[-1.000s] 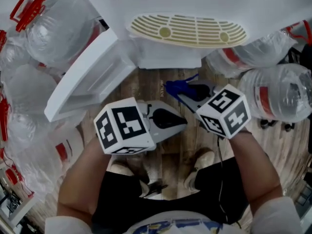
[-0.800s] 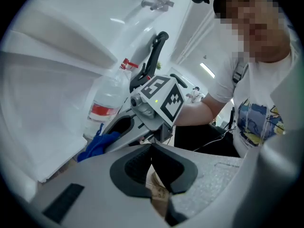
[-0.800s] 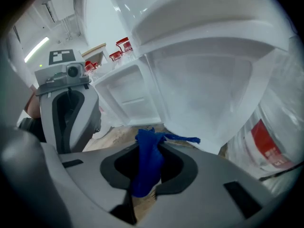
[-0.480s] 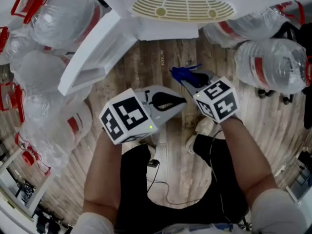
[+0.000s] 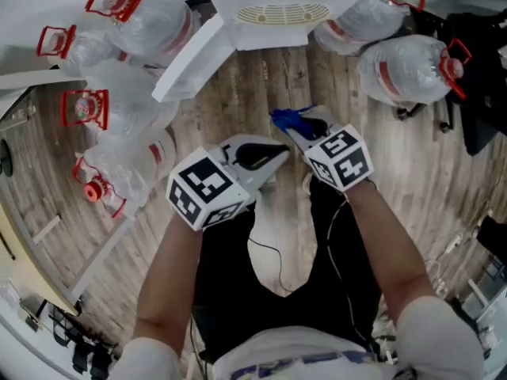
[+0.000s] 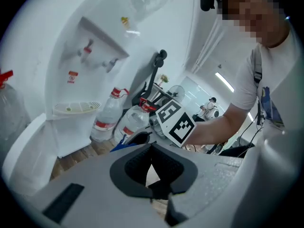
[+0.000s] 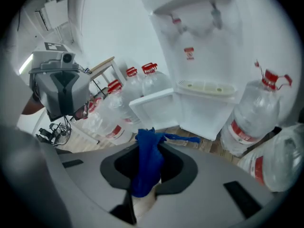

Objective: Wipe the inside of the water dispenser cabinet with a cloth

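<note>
Though small overhead, cloth (image 7: pixel 148 163) between jaws.

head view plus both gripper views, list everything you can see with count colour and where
water dispenser: one, white, ahead of both grippers
cabinet door: one, white, swung open on the dispenser's left in the head view
drip tray: one, cream grille, on the dispenser front
water bottles: several, clear with red caps and labels, on the floor both sides of the dispenser
floor: wood planks, brown
cloth: one, blue, pinched between the right gripper's fingers
right gripper: one, grey, shut on the cloth
left gripper: one, grey, shut, empty
marker cubes: two, black and white, one per gripper
arms: two, white sleeves, bottom of the head view
</note>
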Motion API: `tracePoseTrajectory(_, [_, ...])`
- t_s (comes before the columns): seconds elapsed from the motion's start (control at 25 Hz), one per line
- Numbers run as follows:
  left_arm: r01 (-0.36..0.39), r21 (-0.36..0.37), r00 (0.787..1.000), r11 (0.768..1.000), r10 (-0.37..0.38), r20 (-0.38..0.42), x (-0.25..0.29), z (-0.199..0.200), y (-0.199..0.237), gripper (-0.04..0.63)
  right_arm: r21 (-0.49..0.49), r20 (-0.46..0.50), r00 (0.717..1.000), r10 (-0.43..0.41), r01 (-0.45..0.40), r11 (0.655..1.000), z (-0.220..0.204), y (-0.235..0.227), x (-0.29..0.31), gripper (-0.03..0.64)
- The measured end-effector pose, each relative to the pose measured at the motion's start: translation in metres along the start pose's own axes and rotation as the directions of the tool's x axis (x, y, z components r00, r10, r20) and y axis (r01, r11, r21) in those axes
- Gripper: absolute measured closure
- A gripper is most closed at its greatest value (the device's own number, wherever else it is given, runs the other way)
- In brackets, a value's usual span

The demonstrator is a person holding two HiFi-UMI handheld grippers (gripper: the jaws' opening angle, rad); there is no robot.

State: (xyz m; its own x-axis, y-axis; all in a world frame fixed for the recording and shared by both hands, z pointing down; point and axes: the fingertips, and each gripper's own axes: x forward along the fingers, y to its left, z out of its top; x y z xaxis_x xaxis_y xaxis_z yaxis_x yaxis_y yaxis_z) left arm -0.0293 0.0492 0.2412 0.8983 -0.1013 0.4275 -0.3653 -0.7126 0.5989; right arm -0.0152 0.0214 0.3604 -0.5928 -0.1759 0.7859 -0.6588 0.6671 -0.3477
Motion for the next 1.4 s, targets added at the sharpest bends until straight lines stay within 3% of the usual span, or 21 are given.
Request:
tracePoseTrajectory(0.16, [0.056,0.021,0.998,0.998,-0.055,-0.028,-0.047,0.038,-0.099,0.592,0.02,0.0,1.0,0.018,-0.018,1.0,0.033,0.066,-0.1,0.545])
tracePoseTrajectory(0.28, [0.078,0.025,0.997,0.997,-0.078,-0.029,-0.079,0.058,-0.163,0.592,-0.027,0.017,1.0,0.005,-0.004,1.0,0.049,0.11,-0.164,0.545])
tracePoseTrajectory(0.48, [0.025,0.09,0.999,0.996,-0.023,-0.023,-0.114,0.069,-0.248,0.592,-0.059,0.099,0.995,0.008,-0.003,0.998,0.048,0.166,-0.249,0.545])
tracePoseTrajectory(0.64, [-0.016,0.088,0.999,0.996,0.012,0.043,-0.122,0.071,-0.327,0.592,-0.104,0.151,0.989,0.007,0.009,0.995,0.024,0.206,-0.319,0.545])
tracePoseTrajectory(0.92, [-0.08,0.083,0.99,0.993,0.07,0.125,-0.119,0.06,-0.453,0.592,-0.1,0.241,0.97,0.004,0.021,0.995,-0.04,0.273,-0.43,0.545])
tracePoseTrajectory(1.08, [-0.131,0.099,0.984,0.986,0.117,0.136,-0.117,0.049,-0.497,0.592,-0.11,0.274,0.962,-0.011,0.043,0.993,-0.072,0.283,-0.477,0.545])
tracePoseTrajectory(1.4, [-0.158,0.125,0.982,0.98,0.143,0.119,-0.111,0.03,-0.553,0.592,-0.106,0.286,0.958,-0.018,0.05,0.993,-0.12,0.298,-0.526,0.545])
